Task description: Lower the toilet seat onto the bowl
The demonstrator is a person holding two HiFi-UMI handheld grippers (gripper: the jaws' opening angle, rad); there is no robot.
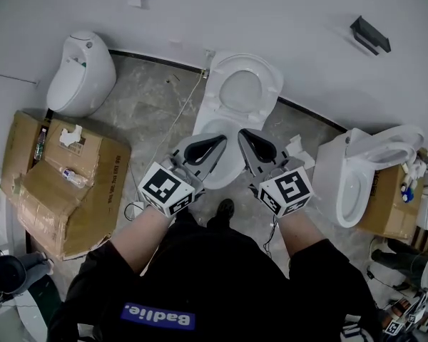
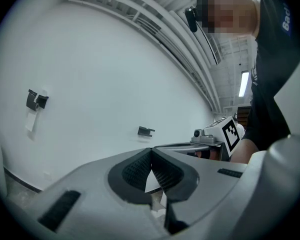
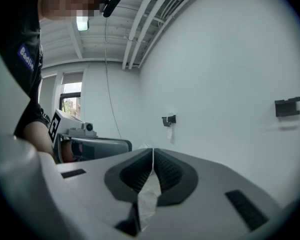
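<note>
A white toilet stands against the wall in the middle of the head view. Its seat (image 1: pixel 265 84) is raised, leaning back toward the wall above the bowl (image 1: pixel 212 122). My left gripper (image 1: pixel 219 140) and right gripper (image 1: pixel 244 134) hover side by side over the front of the bowl, pointing at the wall, and touch nothing. The jaws of both are shut with nothing between them. In the left gripper view the left gripper (image 2: pixel 151 149) faces bare wall. The right gripper (image 3: pixel 153 150) does the same in its own view. Neither gripper view shows the toilet.
A second white toilet (image 1: pixel 82 73) sits far left, a third (image 1: pixel 364 169) on the right beside a cardboard box (image 1: pixel 386 201). A large open cardboard box (image 1: pixel 64 180) lies at the left. A cable (image 1: pixel 172 123) runs across the floor. A dark bracket (image 1: pixel 371 35) is fixed to the wall.
</note>
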